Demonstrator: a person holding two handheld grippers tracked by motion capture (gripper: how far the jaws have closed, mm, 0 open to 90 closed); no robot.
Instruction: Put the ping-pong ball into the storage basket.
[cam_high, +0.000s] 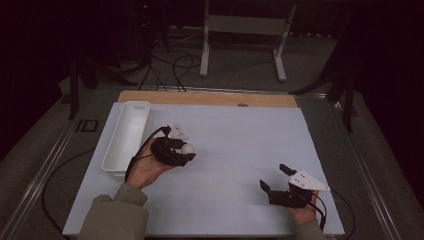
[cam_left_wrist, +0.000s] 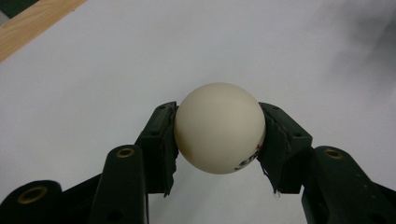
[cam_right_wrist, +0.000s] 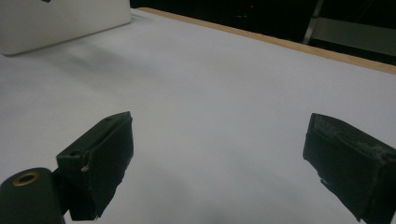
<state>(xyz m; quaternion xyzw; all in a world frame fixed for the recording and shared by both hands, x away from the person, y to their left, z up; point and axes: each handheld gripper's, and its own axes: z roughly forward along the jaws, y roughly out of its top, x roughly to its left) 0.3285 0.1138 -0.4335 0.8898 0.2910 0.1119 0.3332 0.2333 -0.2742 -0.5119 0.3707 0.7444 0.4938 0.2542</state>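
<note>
On the white sheet (cam_high: 235, 150): one ball (cam_left_wrist: 219, 127), one tray (cam_high: 126, 135), two grippers.

I'm looking for lettering and there is hardly any. The one print sits on the ball (cam_left_wrist: 219, 127), low on its right side, right by my left gripper (cam_left_wrist: 218, 140)'s pad (cam_left_wrist: 275, 144): a few dark marks and a small red speck, cut off at the curve of the ball and half hidden by the pad. I can't make a single letter or number out of it. In the high view the ball (cam_high: 187, 148) is too small for the print to show. The tray (cam_high: 126, 135) carries a dark mark at the top edge of my right gripper view, too clipped to read.
</note>
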